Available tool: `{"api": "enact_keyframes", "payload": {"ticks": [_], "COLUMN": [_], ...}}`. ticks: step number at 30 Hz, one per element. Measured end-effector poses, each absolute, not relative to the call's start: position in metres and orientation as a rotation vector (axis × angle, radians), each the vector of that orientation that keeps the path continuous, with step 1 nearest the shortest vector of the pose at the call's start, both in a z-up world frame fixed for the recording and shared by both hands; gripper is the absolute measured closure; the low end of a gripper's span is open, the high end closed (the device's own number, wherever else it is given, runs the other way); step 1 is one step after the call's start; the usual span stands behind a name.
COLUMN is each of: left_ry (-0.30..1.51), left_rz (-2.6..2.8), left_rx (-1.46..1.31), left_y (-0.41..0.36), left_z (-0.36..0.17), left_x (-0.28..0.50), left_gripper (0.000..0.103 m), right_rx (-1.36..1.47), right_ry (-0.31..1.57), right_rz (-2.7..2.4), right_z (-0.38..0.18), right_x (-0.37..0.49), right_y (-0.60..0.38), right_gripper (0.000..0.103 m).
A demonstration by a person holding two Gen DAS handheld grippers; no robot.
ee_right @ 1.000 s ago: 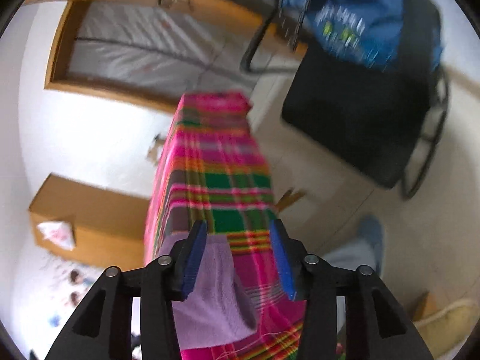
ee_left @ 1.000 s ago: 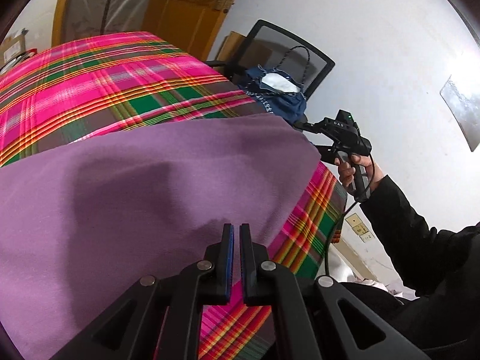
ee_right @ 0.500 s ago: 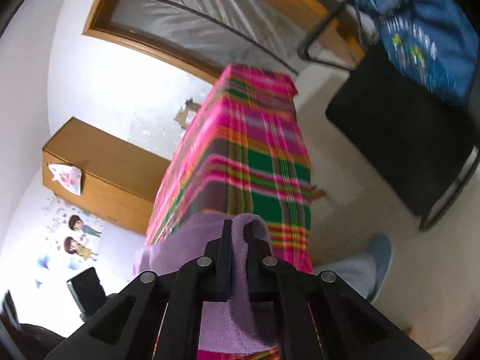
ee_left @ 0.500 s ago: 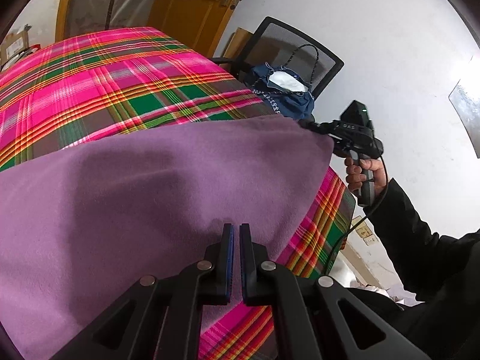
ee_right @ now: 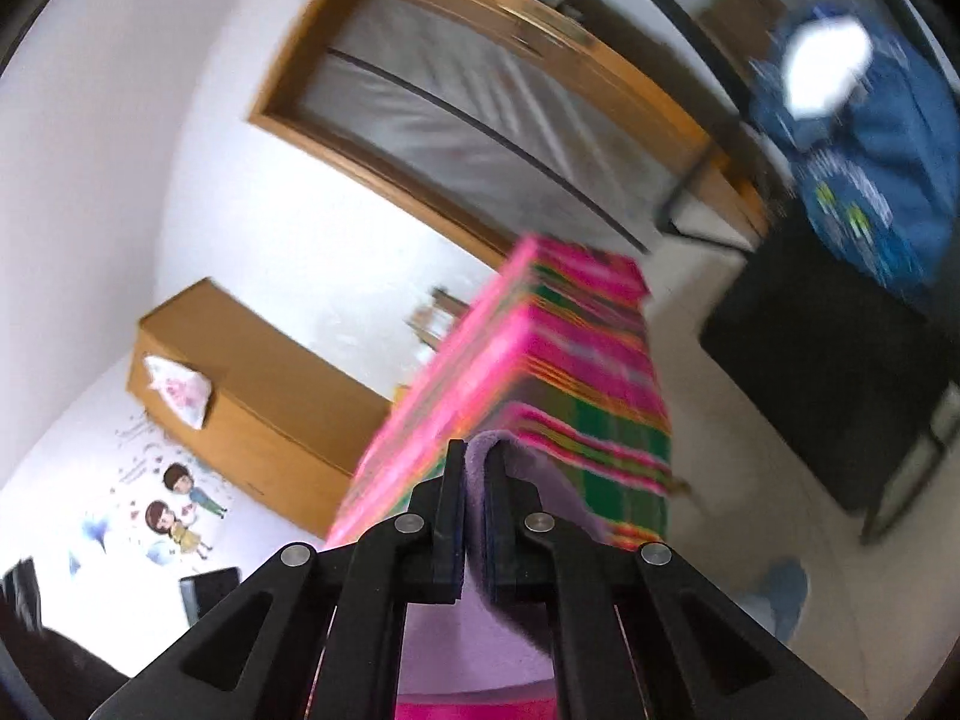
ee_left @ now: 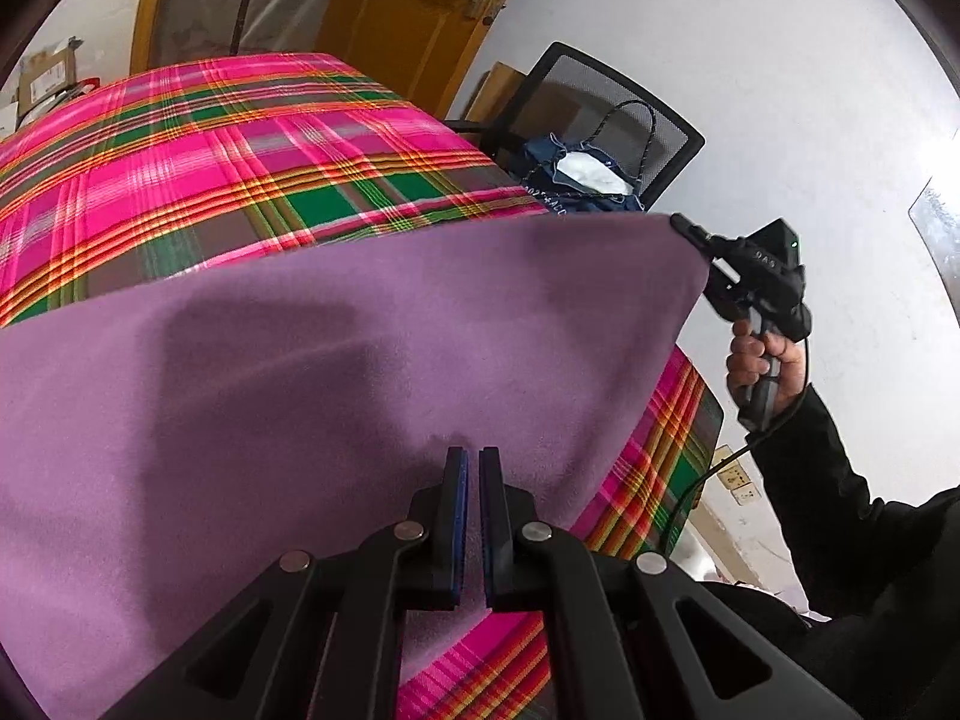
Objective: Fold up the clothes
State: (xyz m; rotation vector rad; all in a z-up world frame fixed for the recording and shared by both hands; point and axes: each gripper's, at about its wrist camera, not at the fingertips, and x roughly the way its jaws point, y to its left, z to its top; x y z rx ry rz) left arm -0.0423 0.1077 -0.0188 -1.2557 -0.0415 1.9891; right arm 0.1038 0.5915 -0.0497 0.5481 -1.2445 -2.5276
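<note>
The left gripper [ee_left: 472, 468] angles downward, its jaws pinched on the soft purple fleece cloth [ee_left: 312, 372]; the right gripper [ee_right: 476, 462], held nearly level, clamps the cloth's far corner. The cloth stretches over a pink-and-green plaid-covered table [ee_left: 198, 162], with a black mesh chair [ee_left: 618, 114] beyond.

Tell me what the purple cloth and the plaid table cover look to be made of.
Purple cloth: a soft, matte fabric, maybe fleece or microfibre; its surface looks finely napped, with no visible weave and no shine. Plaid table cover: a thin woven textile, likely cotton or a blend; the pink, green and orange stripes cross as threads, and it drapes over the edge.
</note>
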Motion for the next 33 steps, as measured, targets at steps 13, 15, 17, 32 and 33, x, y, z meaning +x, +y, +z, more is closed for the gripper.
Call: {"api": "enact_keyframes", "payload": {"ticks": [13,15,17,32,33], "left_ry": [0.005,0.022,0.040,-0.172,-0.187], "left_rz": [1.922,1.896,1.875,2.256,2.274], "left_rx": [-1.249,-1.251,-1.250,-1.299,-1.307], "left_y": [0.123,0.127,0.131,-0.008,-0.015], "left_z": [-0.025,-0.027,-0.028,-0.019,-0.019], "left_x": [-0.032,-0.028,-0.024,-0.015,-0.013], "left_gripper": [0.101,0.101,0.101,0.100,0.101], "right_rx": [0.762,0.757,0.771,0.835,0.861], "right_ry": [-1.418,-1.322,-1.237,-0.773,-0.741], "right_rz": [-2.584,-2.569,-2.548,-2.327,-2.319], "right_z": [-0.086,-0.072,-0.058,-0.013,-0.016], "right_x": [0.134,0.130,0.123,0.062,0.057], "right_y": [0.585,0.564,0.545,0.368,0.355], "right_gripper": [0.077,0.077,0.077,0.065,0.065]}}
